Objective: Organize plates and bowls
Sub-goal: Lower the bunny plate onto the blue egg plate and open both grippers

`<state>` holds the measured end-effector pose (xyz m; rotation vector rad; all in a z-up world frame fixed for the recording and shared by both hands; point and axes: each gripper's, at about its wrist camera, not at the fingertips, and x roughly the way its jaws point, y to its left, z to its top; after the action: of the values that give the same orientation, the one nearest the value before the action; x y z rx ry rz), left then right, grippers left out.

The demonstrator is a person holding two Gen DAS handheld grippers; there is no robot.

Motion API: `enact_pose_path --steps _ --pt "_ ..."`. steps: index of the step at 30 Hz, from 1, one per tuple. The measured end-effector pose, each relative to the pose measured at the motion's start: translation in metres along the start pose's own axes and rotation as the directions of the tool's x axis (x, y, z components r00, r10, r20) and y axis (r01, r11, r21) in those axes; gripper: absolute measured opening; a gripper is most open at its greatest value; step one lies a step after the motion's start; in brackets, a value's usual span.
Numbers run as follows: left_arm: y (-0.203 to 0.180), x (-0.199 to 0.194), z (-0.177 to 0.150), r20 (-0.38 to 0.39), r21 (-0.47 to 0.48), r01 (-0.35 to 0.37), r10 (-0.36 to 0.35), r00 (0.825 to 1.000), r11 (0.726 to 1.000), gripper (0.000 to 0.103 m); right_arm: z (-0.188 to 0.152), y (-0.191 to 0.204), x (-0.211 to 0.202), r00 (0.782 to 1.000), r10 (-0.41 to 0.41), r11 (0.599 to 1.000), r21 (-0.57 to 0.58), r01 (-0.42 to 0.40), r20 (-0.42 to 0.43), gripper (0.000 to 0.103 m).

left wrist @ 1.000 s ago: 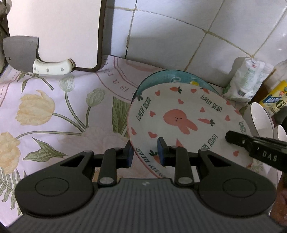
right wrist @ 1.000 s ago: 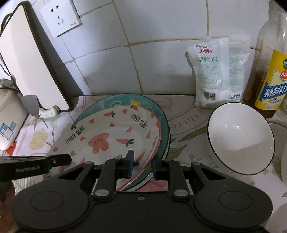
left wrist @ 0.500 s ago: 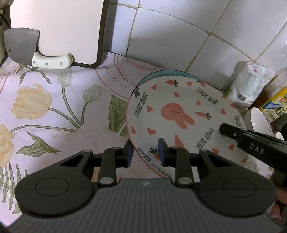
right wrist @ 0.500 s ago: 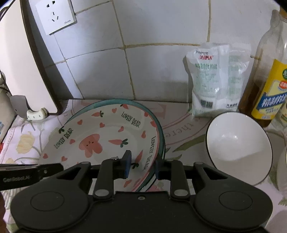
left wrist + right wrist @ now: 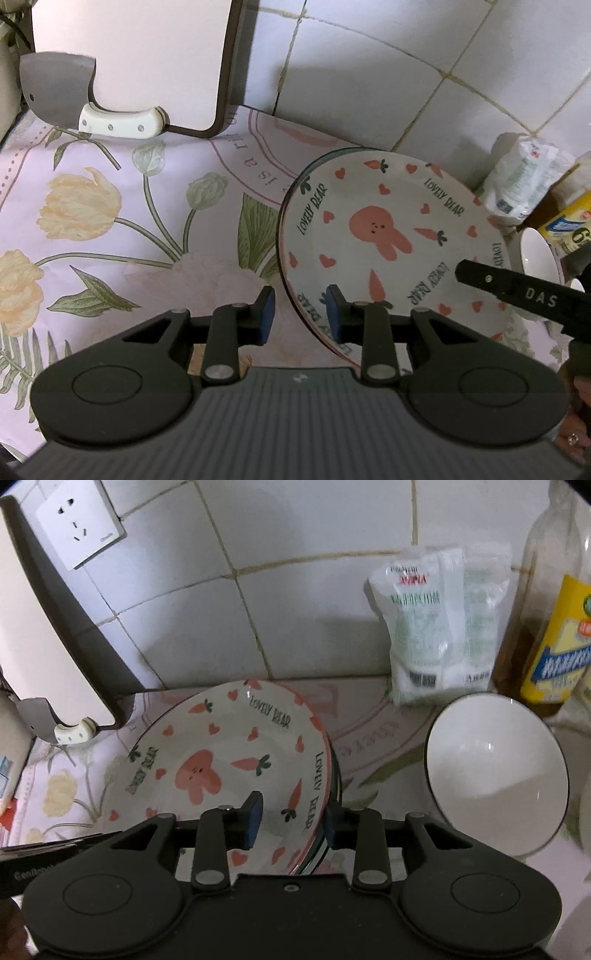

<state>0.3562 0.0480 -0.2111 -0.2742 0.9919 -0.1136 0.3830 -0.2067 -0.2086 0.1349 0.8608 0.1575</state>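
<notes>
A white plate with a pink rabbit and carrots point(image 5: 388, 229) point(image 5: 221, 760) lies on a teal plate, of which only the dark rim point(image 5: 335, 775) shows. My left gripper point(image 5: 299, 314) straddles the rabbit plate's left rim, and its left pad stands clear of the rim. At the right rim of both plates the jaws of my right gripper point(image 5: 290, 819) are opening, with gaps on both sides. One right finger point(image 5: 517, 291) reaches over the plate. A white bowl with a dark rim point(image 5: 495, 775) stands to the right.
A cutting board point(image 5: 129, 62) leans on the tiled wall, with a cleaver point(image 5: 55, 88) in front of it. A white packet point(image 5: 439, 627) and a yellow-labelled bottle point(image 5: 554, 627) stand at the back right. Floral cloth point(image 5: 110, 240) covers the counter.
The rabbit plate has sunk flat onto the teal plate and now covers it. The right jaws have widened off the rims. The left pad no longer touches the rim.
</notes>
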Motion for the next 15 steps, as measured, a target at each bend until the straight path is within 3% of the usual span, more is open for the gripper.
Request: enact_pose_path --steps 3,8,15 --pt "-0.004 -0.011 -0.003 0.009 0.028 0.005 -0.005 1.000 1.000 0.030 -0.005 0.008 -0.005 0.997 -0.077 0.995 -0.059 0.076 -0.016 0.051" --pt "-0.012 -0.039 -0.010 0.009 0.045 0.051 -0.052 0.999 0.998 0.030 -0.013 0.005 -0.028 0.999 -0.033 0.997 -0.068 0.033 0.010 0.050" --pt "-0.037 -0.087 -0.021 0.029 0.193 0.058 -0.065 0.997 0.979 0.035 -0.030 0.001 -0.086 0.994 0.071 0.991 -0.120 -0.061 0.078 0.050"
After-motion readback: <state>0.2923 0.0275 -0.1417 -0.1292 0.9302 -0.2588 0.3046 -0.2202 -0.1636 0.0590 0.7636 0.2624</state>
